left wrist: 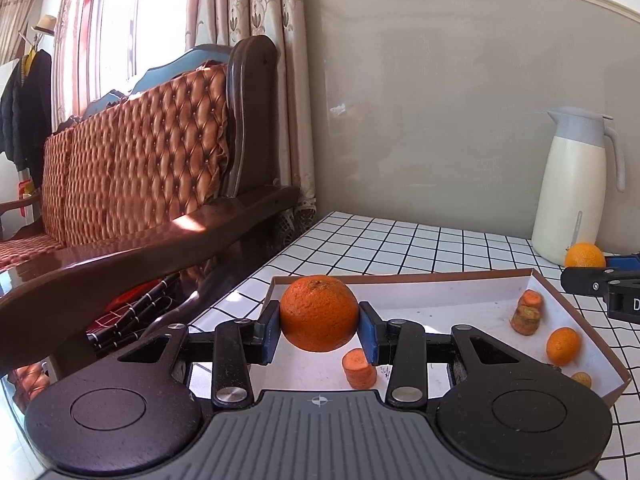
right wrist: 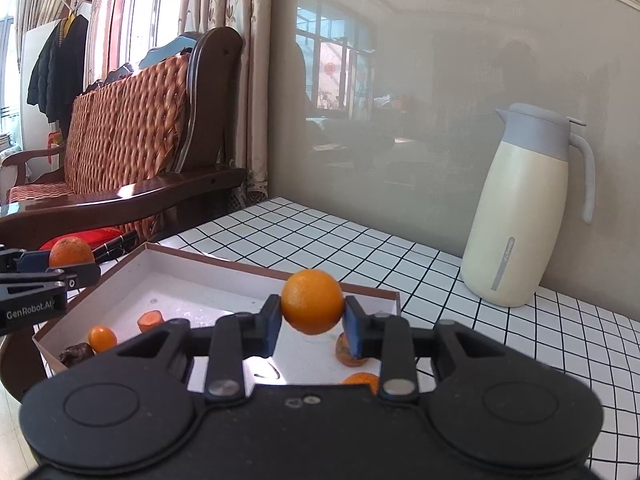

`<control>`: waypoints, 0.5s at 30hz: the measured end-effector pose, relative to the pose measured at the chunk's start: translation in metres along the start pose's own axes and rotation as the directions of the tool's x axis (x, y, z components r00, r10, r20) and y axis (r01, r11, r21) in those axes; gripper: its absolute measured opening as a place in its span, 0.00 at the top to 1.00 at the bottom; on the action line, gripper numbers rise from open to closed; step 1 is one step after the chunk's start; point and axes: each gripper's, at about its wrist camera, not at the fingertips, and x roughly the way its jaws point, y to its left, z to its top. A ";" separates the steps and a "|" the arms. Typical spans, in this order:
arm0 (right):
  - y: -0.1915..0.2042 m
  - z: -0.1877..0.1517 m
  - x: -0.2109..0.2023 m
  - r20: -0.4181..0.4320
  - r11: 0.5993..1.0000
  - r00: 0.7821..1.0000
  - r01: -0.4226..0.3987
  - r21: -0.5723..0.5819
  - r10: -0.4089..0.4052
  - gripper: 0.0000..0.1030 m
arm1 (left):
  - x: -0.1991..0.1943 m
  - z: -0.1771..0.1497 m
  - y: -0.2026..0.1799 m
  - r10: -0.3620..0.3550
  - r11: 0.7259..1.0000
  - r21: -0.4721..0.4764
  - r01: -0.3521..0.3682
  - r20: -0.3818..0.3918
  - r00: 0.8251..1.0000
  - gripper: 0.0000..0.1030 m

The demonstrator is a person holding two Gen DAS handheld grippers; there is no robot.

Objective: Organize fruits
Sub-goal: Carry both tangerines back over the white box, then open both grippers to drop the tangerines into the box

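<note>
Left gripper (left wrist: 319, 330): blue pads clamped on a large rough-skinned orange (left wrist: 319, 313), held clear above the near-left part of the shallow white box (left wrist: 440, 280). Right gripper (right wrist: 311, 322): pads clamped on a smaller, smoother orange (right wrist: 312, 301), held above the box's right-hand side. In the left wrist view the right gripper shows at 3 o'clock, with its orange in front of the jug's base. In the right wrist view the left gripper shows at 9 o'clock; white lettering on its body reads "GenRobot.AI" (right wrist: 30, 304). The box has brown outer walls and sits on a white table (left wrist: 400, 240) with a black grid pattern. Contents, left wrist view: a carrot chunk (left wrist: 359, 368) at 6 o'clock just below the held orange; a stack of carrot pieces (left wrist: 528, 312) at 3 o'clock by the right wall; a small orange fruit (left wrist: 563, 346) just beside the stack at its 5 o'clock; another small orange piece (left wrist: 581, 379) near the box's near-right corner. Right wrist view adds a dark wrinkled item (right wrist: 78, 352) at the near-left corner, kind unclear. A cream jug (right wrist: 524, 208) with grey lid and handle stands on the table against the wall at 2 o'clock; a grey strip on its side is unreadable. A wooden sofa (left wrist: 140, 160) stands at 9 o'clock.
</note>
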 end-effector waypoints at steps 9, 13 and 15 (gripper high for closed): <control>-0.004 0.006 0.032 -0.019 1.000 1.000 0.012 -0.023 -0.012 0.77 | 0.031 0.006 0.003 0.014 1.000 -0.011 -0.014 -0.012 1.000 0.61; -0.011 0.007 0.049 -0.039 1.000 0.999 0.010 -0.009 -0.010 0.77 | 0.049 0.011 0.005 0.018 1.000 -0.016 -0.018 -0.027 0.999 0.61; -0.018 0.008 0.058 -0.049 1.000 0.999 0.019 0.006 -0.019 0.77 | 0.055 0.012 0.011 0.031 0.998 -0.047 -0.032 -0.021 0.999 0.61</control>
